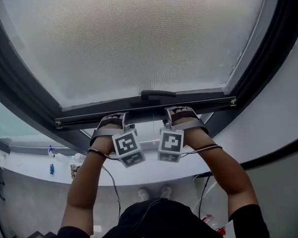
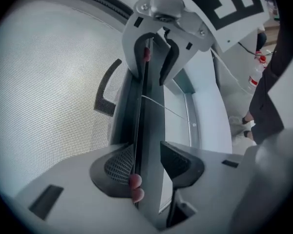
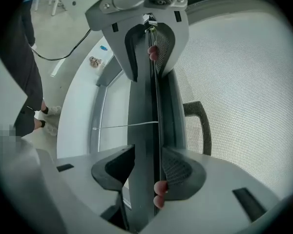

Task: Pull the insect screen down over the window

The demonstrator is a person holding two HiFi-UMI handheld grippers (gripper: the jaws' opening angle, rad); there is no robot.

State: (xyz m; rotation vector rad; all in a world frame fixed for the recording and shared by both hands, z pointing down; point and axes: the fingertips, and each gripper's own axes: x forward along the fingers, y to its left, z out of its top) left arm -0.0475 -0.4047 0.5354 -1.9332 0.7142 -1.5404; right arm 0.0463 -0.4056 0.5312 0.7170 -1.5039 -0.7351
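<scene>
Forearms (image 1: 82, 192): two bare arms are reaching up side by side from a dark-sleeved torso toward the window.
Left gripper (image 1: 114, 119): its jaws are clamping the dark bottom bar (image 1: 89, 115) of the screen, one pad pressing on each face.
Right gripper (image 1: 181, 112): it is gripping the same bar just beside the left one, jaws narrowed onto it.
Handle (image 1: 158, 94): a dark tab is sitting on the bar, just beyond the two grips.
Insect screen (image 1: 134, 33): grey mesh is stretching away from the bar, filling the opening beyond.
Frame (image 1: 20, 98): a dark window surround is curving round the mesh.
</scene>
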